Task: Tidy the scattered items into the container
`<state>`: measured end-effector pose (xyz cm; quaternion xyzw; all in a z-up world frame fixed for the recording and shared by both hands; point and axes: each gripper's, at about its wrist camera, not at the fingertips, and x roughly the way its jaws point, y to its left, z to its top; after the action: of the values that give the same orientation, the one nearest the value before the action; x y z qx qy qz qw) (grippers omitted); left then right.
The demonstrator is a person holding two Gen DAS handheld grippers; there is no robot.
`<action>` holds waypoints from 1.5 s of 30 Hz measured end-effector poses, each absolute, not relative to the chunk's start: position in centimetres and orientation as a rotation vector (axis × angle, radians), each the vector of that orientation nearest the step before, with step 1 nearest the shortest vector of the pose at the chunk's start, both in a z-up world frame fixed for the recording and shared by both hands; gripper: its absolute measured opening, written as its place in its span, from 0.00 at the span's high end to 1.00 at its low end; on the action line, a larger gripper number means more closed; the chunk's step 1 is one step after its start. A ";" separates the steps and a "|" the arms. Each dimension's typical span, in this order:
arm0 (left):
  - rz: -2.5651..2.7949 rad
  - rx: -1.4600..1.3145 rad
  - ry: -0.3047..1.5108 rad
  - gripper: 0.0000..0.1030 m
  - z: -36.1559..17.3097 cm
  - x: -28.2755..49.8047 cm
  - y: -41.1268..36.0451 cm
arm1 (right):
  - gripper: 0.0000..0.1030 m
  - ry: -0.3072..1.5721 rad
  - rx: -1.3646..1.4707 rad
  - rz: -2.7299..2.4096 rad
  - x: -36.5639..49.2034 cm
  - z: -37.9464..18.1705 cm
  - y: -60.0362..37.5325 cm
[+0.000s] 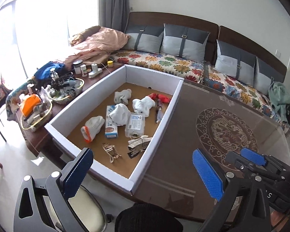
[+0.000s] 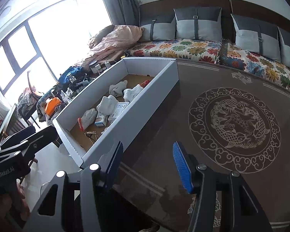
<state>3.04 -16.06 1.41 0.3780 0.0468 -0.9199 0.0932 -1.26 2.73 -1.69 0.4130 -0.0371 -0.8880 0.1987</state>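
Cardboard walls, white outside and brown on the floor, make up the container, a long shallow box sitting on the left part of the dark glass-topped surface. Inside it lie several white gloves, one of them with an orange cuff, a blue-and-white carton, a clear plastic case, a red folded umbrella, a coil of beige rope and a silvery wrapped bundle.

To the right of the box the surface shows only its printed fish medallion.

Left hand-held gripper hangs over the near corner of the box, jaws spread wide, nothing between the blue pads. Right hand-held gripper hovers just beside the box's near right wall, over the bare glass, jaws likewise parted with nothing in them.

Beyond the box, on a lower side table, stand baskets crowded with bottles and jars and an orange pouch. Behind runs a sofa with a floral cover, grey cushions, and a pink quilt heaped at the window end.
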 end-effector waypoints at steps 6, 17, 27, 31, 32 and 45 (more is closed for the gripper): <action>-2.702 1.078 0.120 0.00 2.2 4.7 -15.3 | 0.47 -0.098 1.198 -2.538 -0.3 -1.7 3.0; -2.727 1.062 0.143 0.00 3.0 6.9 -14.0 | 0.47 -0.118 1.168 -2.585 2.3 -0.2 3.1; -2.701 1.097 0.171 0.00 3.3 7.9 -14.2 | 0.47 -0.179 1.056 -2.607 3.9 2.8 3.0; -2.679 1.063 0.134 0.00 4.1 8.1 -15.0 | 0.47 -0.158 0.986 -2.592 3.9 4.1 2.2; -2.667 1.044 0.113 0.00 4.6 8.1 -15.4 | 0.47 -0.150 0.964 -2.578 3.7 4.6 1.7; -2.542 1.051 0.260 0.00 10.7 5.5 -24.6 | 0.46 0.112 0.899 -2.272 -3.1 11.2 -9.8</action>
<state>5.46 -24.56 10.69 0.3737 0.0925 -0.9035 0.1881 -3.13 -9.80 11.21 0.3457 0.0430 -0.8732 0.3408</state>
